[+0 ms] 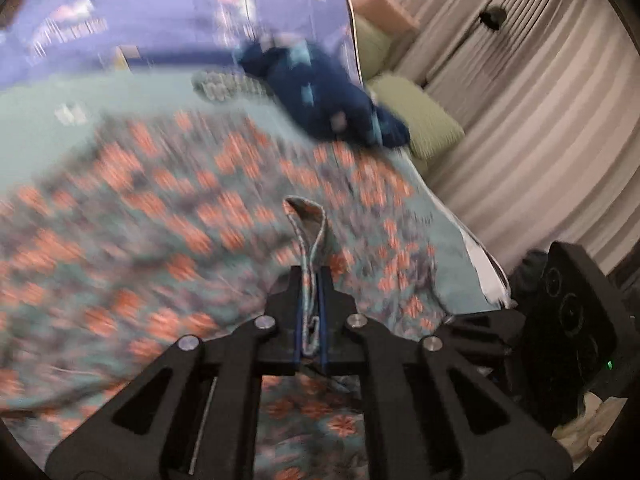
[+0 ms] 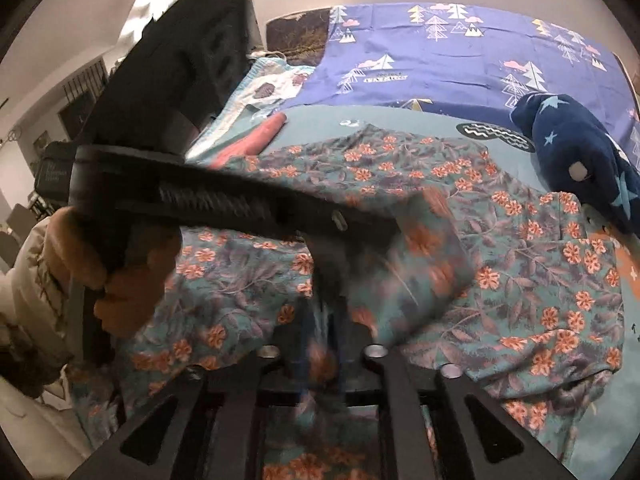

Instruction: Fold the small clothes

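Your left tool (image 1: 312, 280) is clenched on a hemmed edge of the flowered garment (image 1: 168, 216) spread on the bed (image 2: 460, 52), likely to lift it for a fold, your right tool (image 2: 324, 320) seems to grip blurred cloth too; no containers show.

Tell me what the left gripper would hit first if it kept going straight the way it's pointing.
Most likely the floral garment spread on the bed; the left gripper is already shut on a hem of it. The dark blue star-print item lies beyond, though depth is unclear.

The floral garment (image 2: 532, 240) is thin matt cloth; the left tool (image 1: 311, 280) is matt black plastic with shiny metal pins.
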The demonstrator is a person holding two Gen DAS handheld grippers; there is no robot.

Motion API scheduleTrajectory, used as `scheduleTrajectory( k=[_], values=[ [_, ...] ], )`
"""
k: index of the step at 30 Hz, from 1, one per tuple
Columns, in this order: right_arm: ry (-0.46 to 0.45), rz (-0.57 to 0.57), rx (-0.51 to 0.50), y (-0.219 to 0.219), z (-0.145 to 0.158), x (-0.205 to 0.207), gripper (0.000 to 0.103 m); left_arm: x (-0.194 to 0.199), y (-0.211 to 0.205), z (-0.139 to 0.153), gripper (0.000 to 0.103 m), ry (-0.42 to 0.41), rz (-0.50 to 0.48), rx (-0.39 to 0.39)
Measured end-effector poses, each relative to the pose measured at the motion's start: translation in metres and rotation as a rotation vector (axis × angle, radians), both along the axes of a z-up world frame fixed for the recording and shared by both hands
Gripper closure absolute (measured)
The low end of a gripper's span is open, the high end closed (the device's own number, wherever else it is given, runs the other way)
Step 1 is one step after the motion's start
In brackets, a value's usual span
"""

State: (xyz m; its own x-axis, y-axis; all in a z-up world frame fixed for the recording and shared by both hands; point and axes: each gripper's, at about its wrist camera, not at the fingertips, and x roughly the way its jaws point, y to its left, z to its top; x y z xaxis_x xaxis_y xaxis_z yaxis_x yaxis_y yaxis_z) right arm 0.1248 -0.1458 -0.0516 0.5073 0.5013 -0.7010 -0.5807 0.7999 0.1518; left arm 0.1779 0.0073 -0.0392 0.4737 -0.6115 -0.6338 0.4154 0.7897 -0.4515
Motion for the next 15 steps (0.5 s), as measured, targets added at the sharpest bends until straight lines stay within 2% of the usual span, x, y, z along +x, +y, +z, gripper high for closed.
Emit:
scheduleTrajectory(
  k=[1,2,3,5,8,10,13,15],
  values=[
    [-0.032,-0.022,0.006,-0.01,0.009,-0.003,0.065,-0.004,0.012,0.012,0.096,-0.034,0.032,-0.004],
    [-0.058,-0.048,0.006,-0.018,0.014,-0.003,0.051,-0.009,0.03,0.025,0.096,-0.073,0.08,-0.009],
    [-0.098,-0.097,0.007,-0.033,0.025,-0.004,0.041,-0.015,0.048,0.036,0.096,-0.104,0.126,-0.008],
    [-0.126,-0.188,0.005,-0.06,0.035,-0.002,0.036,-0.032,0.084,0.048,0.096,-0.158,0.221,0.01],
    [-0.107,-0.344,-0.067,-0.091,0.033,0.008,0.033,-0.053,0.13,0.048,0.096,-0.188,0.349,0.035],
    [-0.057,-0.419,-0.132,-0.105,0.02,0.016,0.033,-0.06,0.153,0.038,0.096,-0.16,0.388,0.003],
    [0.028,-0.457,-0.166,-0.112,0.0,0.018,0.033,-0.062,0.169,0.016,0.096,-0.085,0.407,-0.028],
    [0.056,-0.447,-0.18,-0.109,-0.009,0.02,0.033,-0.06,0.162,0.006,0.096,-0.071,0.399,-0.03]
  ],
)
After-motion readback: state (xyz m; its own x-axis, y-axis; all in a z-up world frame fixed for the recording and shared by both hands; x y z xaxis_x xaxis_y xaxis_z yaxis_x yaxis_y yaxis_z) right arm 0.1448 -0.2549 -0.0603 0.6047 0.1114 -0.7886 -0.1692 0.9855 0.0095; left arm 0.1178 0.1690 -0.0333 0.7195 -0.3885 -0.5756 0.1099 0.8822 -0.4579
